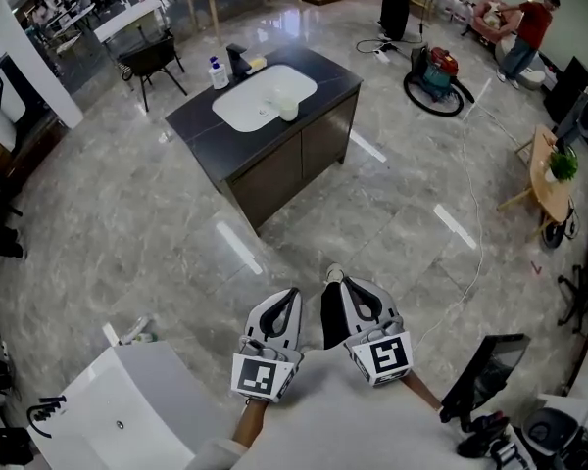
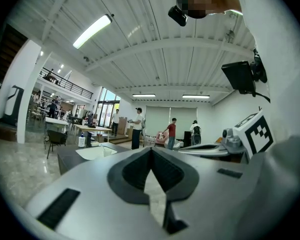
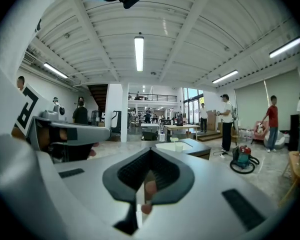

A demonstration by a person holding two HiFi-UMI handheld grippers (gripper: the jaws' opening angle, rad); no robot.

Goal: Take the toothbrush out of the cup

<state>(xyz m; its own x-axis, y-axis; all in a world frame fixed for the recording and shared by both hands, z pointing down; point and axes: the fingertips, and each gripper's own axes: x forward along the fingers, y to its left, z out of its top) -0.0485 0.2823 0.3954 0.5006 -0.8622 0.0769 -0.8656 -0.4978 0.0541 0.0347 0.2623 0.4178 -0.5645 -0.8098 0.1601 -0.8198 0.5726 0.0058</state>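
Note:
A pale cup (image 1: pixel 287 109) stands on the edge of the white basin (image 1: pixel 260 98) in the dark sink island (image 1: pixel 304 130), far ahead across the floor. The right gripper view shows the cup (image 3: pixel 178 145) small on the counter; whether a toothbrush is in it is too small to tell. My left gripper (image 1: pixel 292 294) and right gripper (image 1: pixel 335 278) are held side by side low in the head view, well short of the island, pointing towards it. In their own views the left gripper (image 2: pixel 151 150) and right gripper (image 3: pixel 150 152) have their jaws shut with nothing between them.
A soap bottle (image 1: pixel 219 72) and a black faucet (image 1: pixel 237 60) stand by the basin. A white box (image 1: pixel 127 409) sits at my near left and a dark monitor (image 1: pixel 482 372) at my near right. A vacuum cleaner (image 1: pixel 436 71) and its cable lie to the island's right. People stand far off.

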